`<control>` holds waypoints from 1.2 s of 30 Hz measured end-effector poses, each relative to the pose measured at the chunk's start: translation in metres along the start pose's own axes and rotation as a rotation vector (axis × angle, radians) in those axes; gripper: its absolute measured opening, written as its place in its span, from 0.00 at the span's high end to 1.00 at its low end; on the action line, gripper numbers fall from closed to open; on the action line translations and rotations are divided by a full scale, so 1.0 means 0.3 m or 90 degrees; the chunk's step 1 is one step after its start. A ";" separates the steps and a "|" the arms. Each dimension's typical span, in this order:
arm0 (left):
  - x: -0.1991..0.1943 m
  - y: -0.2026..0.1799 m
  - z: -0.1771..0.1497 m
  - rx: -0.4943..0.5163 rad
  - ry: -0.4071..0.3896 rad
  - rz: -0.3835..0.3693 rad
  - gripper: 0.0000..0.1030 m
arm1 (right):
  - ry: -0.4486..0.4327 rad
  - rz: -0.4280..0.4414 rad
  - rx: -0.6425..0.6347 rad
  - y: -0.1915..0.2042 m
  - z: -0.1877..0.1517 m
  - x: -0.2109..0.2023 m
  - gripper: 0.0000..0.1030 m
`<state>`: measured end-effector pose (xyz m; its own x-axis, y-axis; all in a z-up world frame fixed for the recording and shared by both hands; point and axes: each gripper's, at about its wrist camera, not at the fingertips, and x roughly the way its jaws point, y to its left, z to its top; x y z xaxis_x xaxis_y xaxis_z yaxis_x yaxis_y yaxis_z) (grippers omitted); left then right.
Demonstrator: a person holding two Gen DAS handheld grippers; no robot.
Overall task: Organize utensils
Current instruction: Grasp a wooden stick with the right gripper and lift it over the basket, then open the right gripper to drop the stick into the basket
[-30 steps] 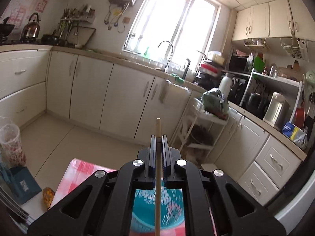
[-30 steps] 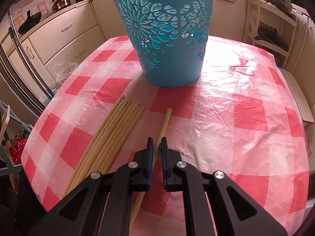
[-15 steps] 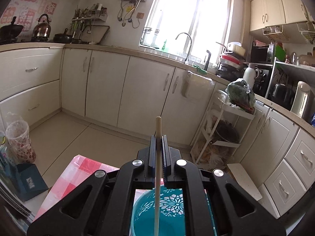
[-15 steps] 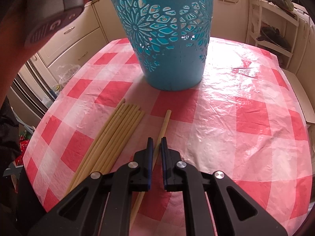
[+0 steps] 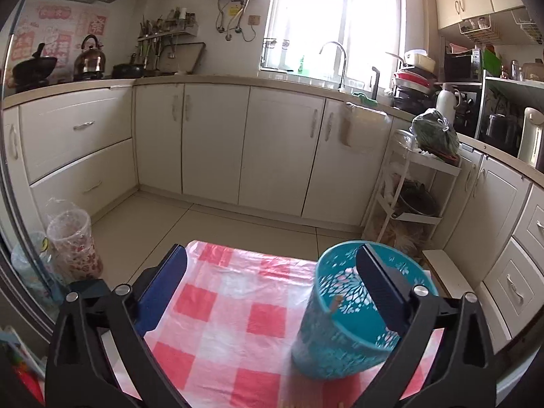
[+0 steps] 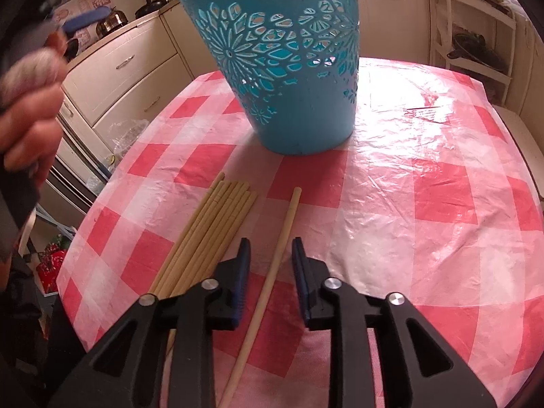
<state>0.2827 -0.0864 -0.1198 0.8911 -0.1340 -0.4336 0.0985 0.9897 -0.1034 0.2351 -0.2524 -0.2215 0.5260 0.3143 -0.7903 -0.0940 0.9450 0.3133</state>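
Note:
A teal cut-out basket (image 6: 289, 68) stands on the red-checked table (image 6: 442, 204); it also shows in the left wrist view (image 5: 340, 326), with a chopstick tip (image 5: 335, 303) sticking up at its rim. My left gripper (image 5: 272, 272) is open and empty, above the table to the left of the basket. My right gripper (image 6: 271, 255) is open, its jaws on either side of a single chopstick (image 6: 272, 272) that lies on the table. A bundle of several chopsticks (image 6: 210, 231) lies just left of it.
Kitchen cabinets (image 5: 217, 142) and a white rack (image 5: 414, 197) stand beyond the table's far edge. A plastic-wrapped cup (image 5: 73, 241) sits on the floor at left. The person's hand on the left gripper (image 6: 27, 102) shows blurred at the left of the right wrist view.
My left gripper has opened and let go of its chopstick, which now stands in the basket. My right gripper has opened around the single chopstick on the table.

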 end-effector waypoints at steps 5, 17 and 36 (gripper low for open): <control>0.007 0.187 -0.158 -0.016 0.092 0.020 0.07 | -0.008 -0.023 -0.014 0.026 -0.008 0.003 0.71; 0.104 0.338 -0.400 -0.071 0.246 -0.008 0.07 | -0.018 -0.076 -0.054 0.065 -0.039 -0.022 0.94; 0.127 0.377 -0.424 -0.141 0.254 -0.021 0.07 | -0.479 0.097 0.058 0.070 0.515 -0.522 0.94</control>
<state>0.2714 0.0142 -0.2619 0.6449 -0.2173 -0.7327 -0.0119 0.9558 -0.2939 0.2814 -0.2959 -0.0098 0.9489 0.2633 -0.1738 -0.1589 0.8748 0.4577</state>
